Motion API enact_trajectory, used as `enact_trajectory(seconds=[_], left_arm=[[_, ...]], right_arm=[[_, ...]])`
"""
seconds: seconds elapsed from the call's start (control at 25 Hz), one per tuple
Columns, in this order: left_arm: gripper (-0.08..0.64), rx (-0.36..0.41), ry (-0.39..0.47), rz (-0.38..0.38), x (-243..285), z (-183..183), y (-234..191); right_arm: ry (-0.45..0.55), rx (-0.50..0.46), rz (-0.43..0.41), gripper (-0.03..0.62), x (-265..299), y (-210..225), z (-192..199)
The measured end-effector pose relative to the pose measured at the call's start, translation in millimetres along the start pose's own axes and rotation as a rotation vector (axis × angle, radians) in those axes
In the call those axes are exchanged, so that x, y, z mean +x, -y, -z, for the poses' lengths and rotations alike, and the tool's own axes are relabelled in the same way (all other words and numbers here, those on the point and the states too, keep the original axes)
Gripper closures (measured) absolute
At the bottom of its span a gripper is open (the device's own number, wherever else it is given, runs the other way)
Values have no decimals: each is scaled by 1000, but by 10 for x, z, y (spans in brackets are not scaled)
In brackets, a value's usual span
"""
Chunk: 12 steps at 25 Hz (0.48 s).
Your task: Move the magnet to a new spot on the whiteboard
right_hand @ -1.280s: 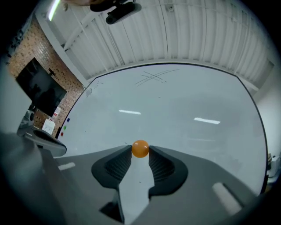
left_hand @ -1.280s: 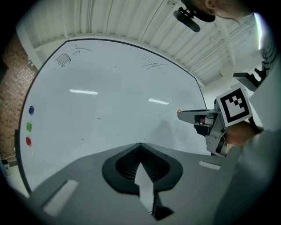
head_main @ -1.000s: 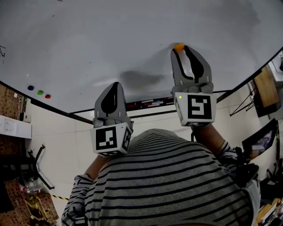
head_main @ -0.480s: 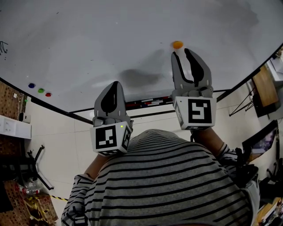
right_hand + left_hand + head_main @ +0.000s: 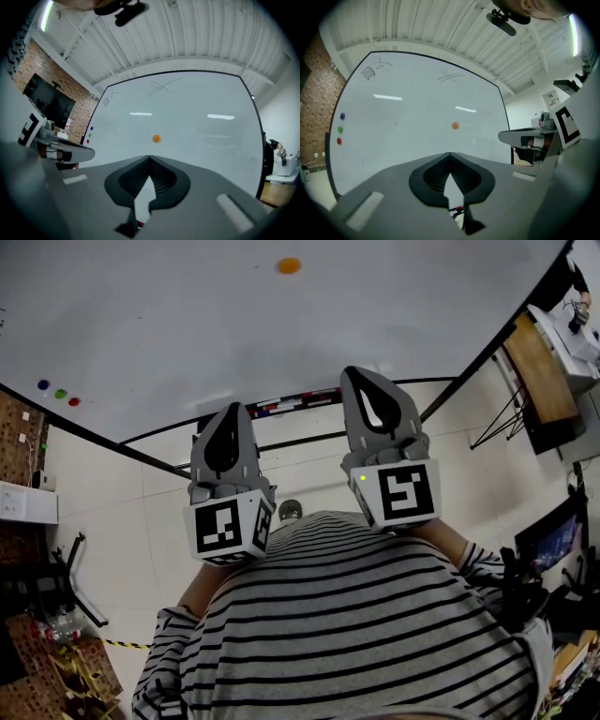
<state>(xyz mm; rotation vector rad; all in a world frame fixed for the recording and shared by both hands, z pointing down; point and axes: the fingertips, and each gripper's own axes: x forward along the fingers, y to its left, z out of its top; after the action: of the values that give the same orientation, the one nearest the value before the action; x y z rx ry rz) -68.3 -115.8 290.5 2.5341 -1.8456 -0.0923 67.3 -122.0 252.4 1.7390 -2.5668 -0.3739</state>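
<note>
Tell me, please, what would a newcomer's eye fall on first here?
A lone orange magnet sits on the wide whiteboard, near its middle. Below it, the left gripper and the right gripper are both shut and empty, apart from the board. Three small coloured dots sit at the board's left edge.

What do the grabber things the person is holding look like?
The left hand-held gripper and the right hand-held gripper are grey, with black ribbed pads, tapering to a point. Each carries a white cube with black square markers. The person wears a striped shirt.
</note>
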Motion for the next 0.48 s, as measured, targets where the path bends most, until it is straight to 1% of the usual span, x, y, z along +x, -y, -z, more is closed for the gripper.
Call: enact_trajectory(seconds=[0.16, 0.36, 0.48], left_arm=[[543, -4, -40, -4, -377, 141, 381], [543, 8, -62, -21, -720, 211, 658], [543, 18, -60, -23, -856, 203, 736]], right_arm=[[-33, 1, -41, 591, -471, -35, 55], [-52, 19, -96, 592, -819, -153, 82], [-54, 26, -116, 592, -975, -224, 65]])
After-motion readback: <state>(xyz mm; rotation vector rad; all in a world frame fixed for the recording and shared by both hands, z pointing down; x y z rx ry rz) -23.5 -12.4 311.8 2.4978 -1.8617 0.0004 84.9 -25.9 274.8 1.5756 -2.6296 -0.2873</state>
